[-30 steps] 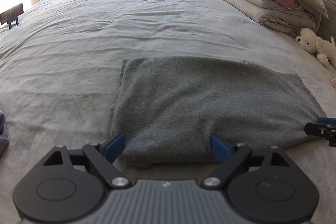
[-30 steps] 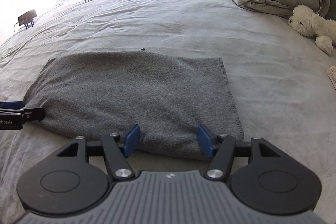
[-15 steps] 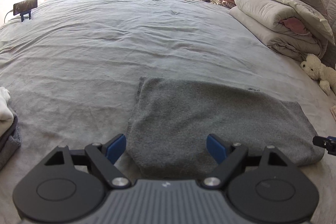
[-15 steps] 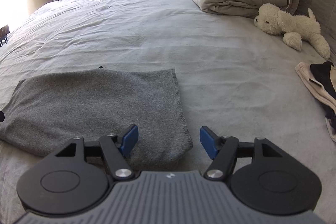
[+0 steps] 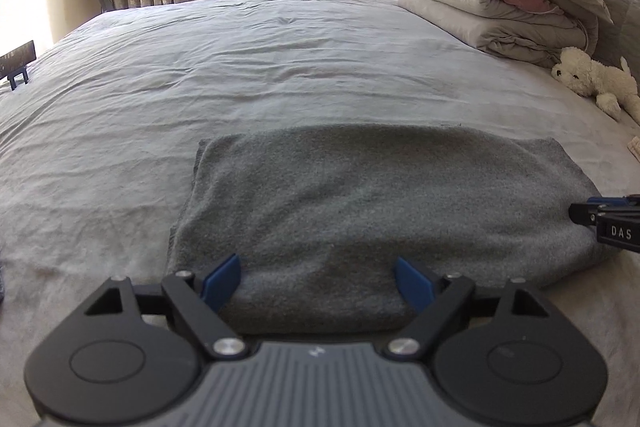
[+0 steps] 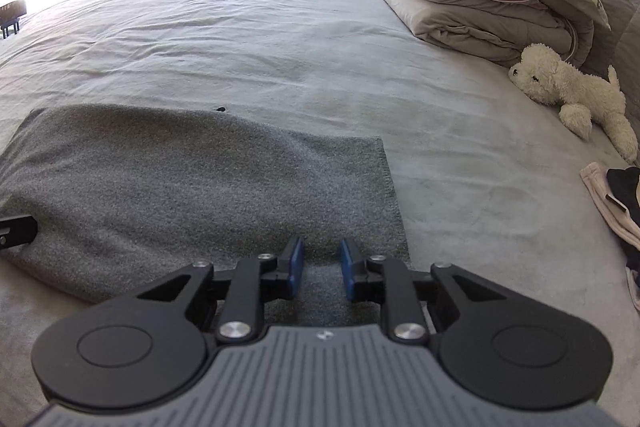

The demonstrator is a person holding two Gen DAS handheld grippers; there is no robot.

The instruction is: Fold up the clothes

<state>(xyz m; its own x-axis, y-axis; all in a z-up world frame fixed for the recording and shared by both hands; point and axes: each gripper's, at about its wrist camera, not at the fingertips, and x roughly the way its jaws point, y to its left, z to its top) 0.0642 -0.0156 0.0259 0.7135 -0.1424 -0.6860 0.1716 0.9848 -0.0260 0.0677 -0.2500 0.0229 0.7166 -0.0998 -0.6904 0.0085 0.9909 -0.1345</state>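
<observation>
While the right gripper (image 6: 320, 269) has just been closing its jaws, a narrow gap remains between the blue pads, and the near edge of the folded dark grey fleece garment (image 6: 192, 195) sits in that gap; I cannot tell whether the pads are pinching it yet. The left gripper (image 5: 318, 281) hangs with its jaws spread wide, holding nothing, the garment's near edge lying between and just beyond them. Ahead of both, the garment lies flat on the pale grey bedsheet (image 5: 260, 59).

Judging by this, the step in hand is taking hold of the near edge for another fold. Next, the left jaws would need to close on the edge, then both lift and carry it toward the far edge.
</observation>
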